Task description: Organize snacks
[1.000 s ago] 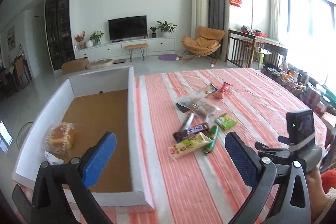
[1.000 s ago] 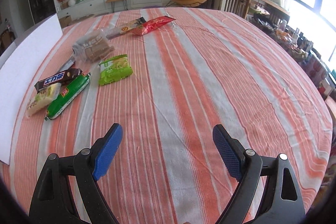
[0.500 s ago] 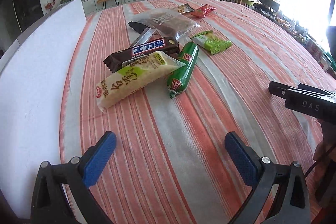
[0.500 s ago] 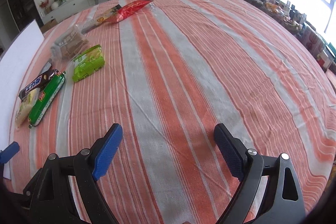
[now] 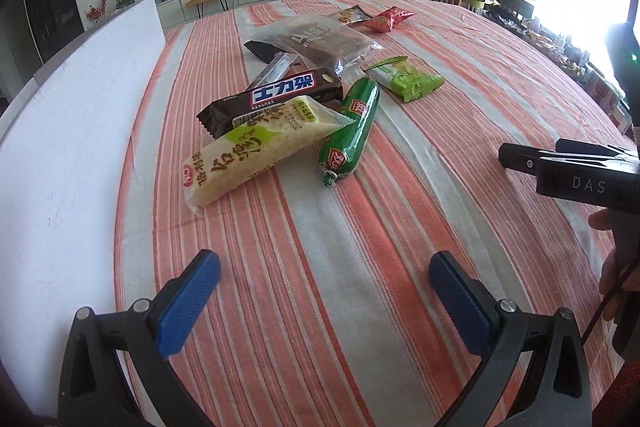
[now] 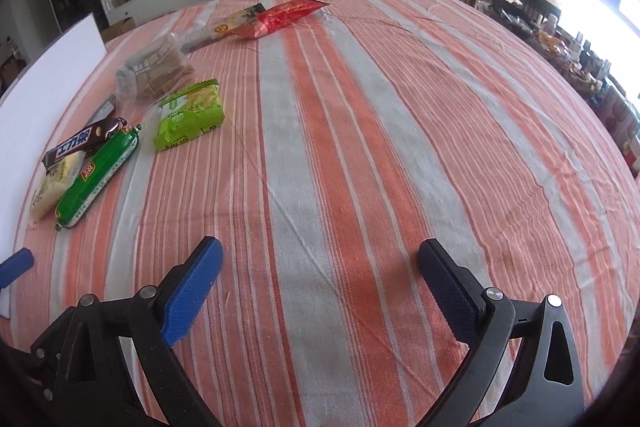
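The left gripper [image 5: 325, 277] has dropped from a high look over the white-walled box [image 5: 72, 131] to a low hover over the striped worktop [image 5: 400, 227], and over the last half second the view has not shifted. Its jaws stand wide apart with nothing between them. Straight ahead of it lies the pale rice-cracker packet [image 5: 260, 149], overlapping the dark chocolate bar [image 5: 276, 99] just behind; the green sausage [image 5: 352, 131] touches the packet's right end. Further ahead sit the clear bag of brown biscuits [image 5: 320, 41], a small green packet [image 5: 408, 79] and two wrappers near the far edge. The box wall runs along the gripper's left.

The right gripper [image 6: 320, 267] has just been opening its jaws; they are now spread wide and empty, over bare cloth, with the snack pile well off to its front left.

Both grippers are released and the left is lined up on the nearest snacks, so the next pick looks about to begin. Whether the cracker packet lies over the bar or only against it is hard to tell through the fisheye.
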